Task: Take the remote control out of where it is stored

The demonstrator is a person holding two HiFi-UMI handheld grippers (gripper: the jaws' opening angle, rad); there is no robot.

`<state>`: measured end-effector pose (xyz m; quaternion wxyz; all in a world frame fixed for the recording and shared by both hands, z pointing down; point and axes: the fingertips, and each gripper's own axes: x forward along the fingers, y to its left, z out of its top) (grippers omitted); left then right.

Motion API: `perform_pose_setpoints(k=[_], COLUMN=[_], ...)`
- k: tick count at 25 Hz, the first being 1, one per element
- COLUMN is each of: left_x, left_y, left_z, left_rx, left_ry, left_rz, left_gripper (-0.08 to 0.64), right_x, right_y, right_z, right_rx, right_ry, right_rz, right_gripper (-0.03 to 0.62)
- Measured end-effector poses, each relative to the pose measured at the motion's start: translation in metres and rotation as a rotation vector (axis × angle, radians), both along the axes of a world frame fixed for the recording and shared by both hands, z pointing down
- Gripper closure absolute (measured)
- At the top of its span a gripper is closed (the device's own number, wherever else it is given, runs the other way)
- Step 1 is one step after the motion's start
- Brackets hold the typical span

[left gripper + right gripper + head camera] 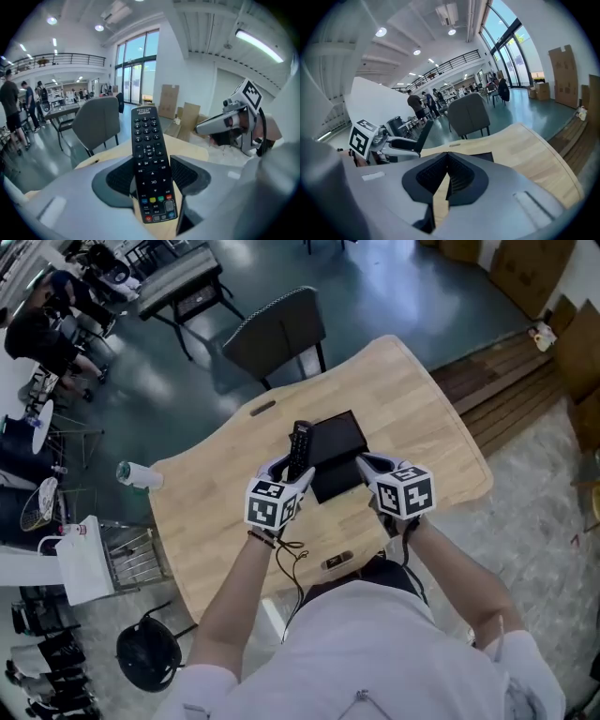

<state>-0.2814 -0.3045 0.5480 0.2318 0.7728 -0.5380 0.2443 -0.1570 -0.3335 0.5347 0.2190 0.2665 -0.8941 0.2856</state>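
In the centre of the head view, the remote [299,448] is clamped between the jaws of the left gripper [291,471]. It is held upright, with its top end pointing toward the upper part of the frame. It is seen at the left edge of a black box [337,439] that lies on the wooden table [422,418]. Its lower end is covered by the gripper there, so contact with the box cannot be judged.

In the left gripper view, the remote [146,136] fills the middle of the frame with its button face toward the camera. It is gripped by the ribbed pads [117,177] on both sides of its lower half. The right gripper [220,125] is seen at the right of that frame, and a grey chair [96,123] at the left.

In the head view, the right gripper [367,467] is held just right of centre, at the right edge of the box. In its own view, the jaws of the right gripper [447,171] are seen closed together with nothing between them. The box [480,157] shows just beyond them, and the left gripper [401,144] is at the left of that frame.

A chair [277,329] stands beyond the table, at the top centre of the head view.
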Motion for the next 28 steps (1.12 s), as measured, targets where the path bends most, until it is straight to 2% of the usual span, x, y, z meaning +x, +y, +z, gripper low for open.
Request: perform_pose_setpoints(k=[7, 11, 17, 28], left_x=[-0.035, -0.048, -0.055, -0.054], left_y=[0.028, 0.041, 0.053, 0.044], left_z=[-0.101, -0.132, -0.143, -0.142], left_rx=[0.218, 0.28, 0.309, 0.315], left_ry=[0.017, 0.007, 0.016, 0.036], left_rz=[-0.201, -0.253, -0.291, -0.283], left_gripper=[0.313, 0.313, 0.313, 0.313], right_x=[-0.063, -0.083, -0.094, -0.092], right_y=[0.002, 0.007, 0.016, 0.01], right_z=[-0.063, -0.09, -0.098, -0.096], right_rx=[0.097, 0.14, 0.148, 0.155], right_ry=[-0.083, -0.114, -0.118, -0.096], right_rz=[-0.135, -0.163, -0.176, -0.153], right_gripper=[0.566, 0.566, 0.566, 0.566])
